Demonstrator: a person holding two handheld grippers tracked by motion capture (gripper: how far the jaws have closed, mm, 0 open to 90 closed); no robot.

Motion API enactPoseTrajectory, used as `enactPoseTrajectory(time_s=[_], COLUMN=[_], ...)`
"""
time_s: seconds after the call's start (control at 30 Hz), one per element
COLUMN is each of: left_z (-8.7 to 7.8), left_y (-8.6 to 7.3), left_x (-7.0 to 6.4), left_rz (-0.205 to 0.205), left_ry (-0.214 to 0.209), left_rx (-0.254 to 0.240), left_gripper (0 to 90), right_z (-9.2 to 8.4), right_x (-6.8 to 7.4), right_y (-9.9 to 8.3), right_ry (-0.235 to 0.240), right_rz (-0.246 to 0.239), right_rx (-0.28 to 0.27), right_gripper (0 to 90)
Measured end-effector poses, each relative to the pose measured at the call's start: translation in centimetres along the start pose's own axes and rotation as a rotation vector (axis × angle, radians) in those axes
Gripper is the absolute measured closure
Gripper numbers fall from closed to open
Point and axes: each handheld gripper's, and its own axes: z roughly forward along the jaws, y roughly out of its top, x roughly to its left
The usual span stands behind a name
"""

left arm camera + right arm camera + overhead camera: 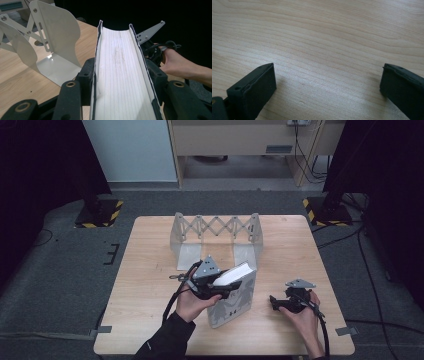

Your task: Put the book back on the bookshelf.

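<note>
On the wooden table [150, 310] we see a book [235, 295] standing up, just in front of a grey rack [216, 240]. The left gripper [227, 287] squeezes its top. The right gripper [274, 302] is wide apart, maybe resting on the table.

We see a book [234, 295] with white page edges and a pale grey patterned cover at centre frame, black grippers, the left gripper [212, 287] and right gripper [280, 303], a silver-grey bookend rack [216, 234] above, light wood-grain table [150, 270], yellow-black striped stand bases [102, 215] in upper corners.
</note>
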Motion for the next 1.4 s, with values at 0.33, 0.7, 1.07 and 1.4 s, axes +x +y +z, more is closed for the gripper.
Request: enactPoseTrajectory(time_s=[0.33,0.7,1.07,1.4], left_z=[-0.4,-3.6,-8.0,-10.8], left_y=[0.6,1.4,1.6,2.4], left_x=[0.6,2.0,4.8,7.3], left_rz=[-0.047,-0.106,-0.130,-0.175], left_ry=[0.028,0.092,0.272,0.394], left_rx=[0.025,-0.040,-0.068,-0.101], left_gripper=[51.6,51.7,51.7,51.6], right_z=[0.0,0.0,0.0,0.0], right_x=[0.0,0.0,0.0,0.0], right_y=[0.0,0.0,0.0,0.0], right_ry=[0.000,0.000,-0.001,0.000], right_rz=[0.000,0.000,0.000,0.001], right_rx=[0.000,0.000,0.000,0.000], right_gripper=[0.9,0.9,0.9,0.9])
